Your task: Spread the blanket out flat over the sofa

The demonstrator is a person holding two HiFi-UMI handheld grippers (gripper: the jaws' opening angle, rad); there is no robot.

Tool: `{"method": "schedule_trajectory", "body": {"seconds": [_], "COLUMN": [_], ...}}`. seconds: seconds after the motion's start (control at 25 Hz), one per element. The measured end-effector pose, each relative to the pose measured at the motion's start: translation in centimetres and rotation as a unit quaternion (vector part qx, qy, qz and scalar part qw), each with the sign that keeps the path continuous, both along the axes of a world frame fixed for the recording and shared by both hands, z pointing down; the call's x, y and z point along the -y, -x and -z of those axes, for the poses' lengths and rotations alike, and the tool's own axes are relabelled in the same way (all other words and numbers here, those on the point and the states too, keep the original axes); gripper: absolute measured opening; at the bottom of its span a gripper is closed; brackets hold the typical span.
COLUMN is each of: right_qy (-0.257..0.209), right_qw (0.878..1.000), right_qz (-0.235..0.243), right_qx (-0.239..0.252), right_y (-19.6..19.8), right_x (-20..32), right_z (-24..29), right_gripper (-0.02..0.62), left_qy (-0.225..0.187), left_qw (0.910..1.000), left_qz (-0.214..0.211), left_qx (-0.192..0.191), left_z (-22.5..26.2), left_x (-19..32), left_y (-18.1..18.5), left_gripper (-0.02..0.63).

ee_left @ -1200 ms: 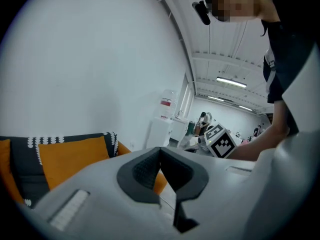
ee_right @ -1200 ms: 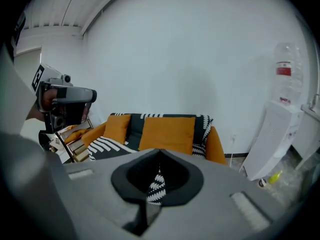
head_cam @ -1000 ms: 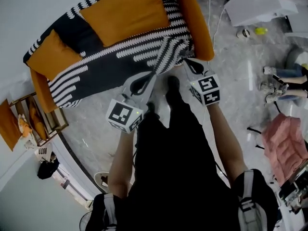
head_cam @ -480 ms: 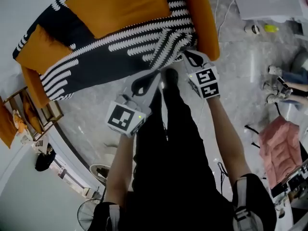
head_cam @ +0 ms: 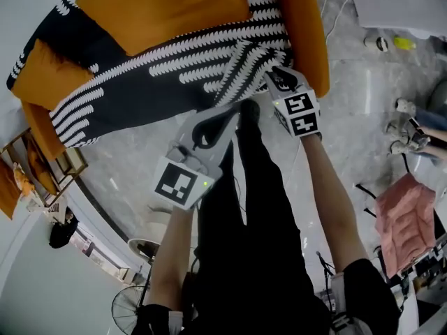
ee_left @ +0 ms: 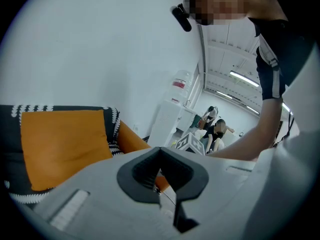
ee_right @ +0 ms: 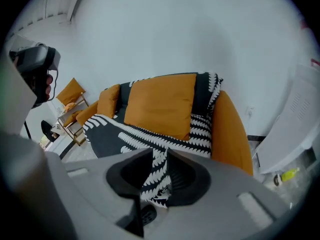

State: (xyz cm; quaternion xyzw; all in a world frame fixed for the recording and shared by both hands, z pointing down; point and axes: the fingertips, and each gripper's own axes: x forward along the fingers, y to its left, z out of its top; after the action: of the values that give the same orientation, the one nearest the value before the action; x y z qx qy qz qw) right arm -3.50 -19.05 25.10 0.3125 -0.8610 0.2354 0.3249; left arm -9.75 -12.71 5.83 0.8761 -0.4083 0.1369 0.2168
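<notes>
Since the blanket (head_cam: 160, 89) looks soft and limp, grip its bunched edge at the sofa's (head_cam: 307, 40) 4 o'clock, where the right tool (head_cam: 272, 81) is opening around it; the left tool (head_cam: 234, 112) is pressed together, empty.

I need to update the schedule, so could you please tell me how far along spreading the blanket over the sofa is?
Done: the blanket covers the seat and back of the sofa. In hand: the right gripper has its jaws opening around a gathered fold at the front corner; the left gripper is shut, empty and off the blanket. Left: flattening that fold.
</notes>
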Motion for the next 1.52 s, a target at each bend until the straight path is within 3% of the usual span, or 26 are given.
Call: {"method": "schedule_trajectory", "body": {"seconds": [0.44, 0.68, 0.96, 1.24, 1.52], "right_qy": [0.003, 0.014, 0.044, 0.059, 0.046], "right_qw": [0.998, 0.994, 0.990, 0.989, 0.991], "right_qz": [0.033, 0.067, 0.068, 0.074, 0.071], "right_qx": [-0.049, -0.089, -0.111, -0.110, -0.105], "right_y": [2.4, 2.8, 1.8, 1.1, 1.1], "right_x": [3.5, 3.9, 4.8, 4.1, 3.7], "right_z": [-8.9, -13.1, -16.1, -17.0, -16.4], "right_gripper": [0.155, 0.176, 0.176, 0.126, 0.020], "left_qy": [0.037, 0.039, 0.048, 0.056, 0.054], "left_qw": [0.9987, 0.9986, 0.9978, 0.9971, 0.9972], "left_qz": [0.029, 0.033, 0.045, 0.048, 0.049], "left_qx": [-0.021, -0.016, -0.012, -0.016, -0.016], "left_z": [-7.4, -8.6, -9.3, -9.6, -9.5], "left_x": [0.6, 0.1, -0.5, -0.8, -1.3], "left_y": [2.2, 2.7, 3.3, 2.7, 2.5], "left_gripper": [0.011, 0.011, 0.011, 0.011, 0.011]}}
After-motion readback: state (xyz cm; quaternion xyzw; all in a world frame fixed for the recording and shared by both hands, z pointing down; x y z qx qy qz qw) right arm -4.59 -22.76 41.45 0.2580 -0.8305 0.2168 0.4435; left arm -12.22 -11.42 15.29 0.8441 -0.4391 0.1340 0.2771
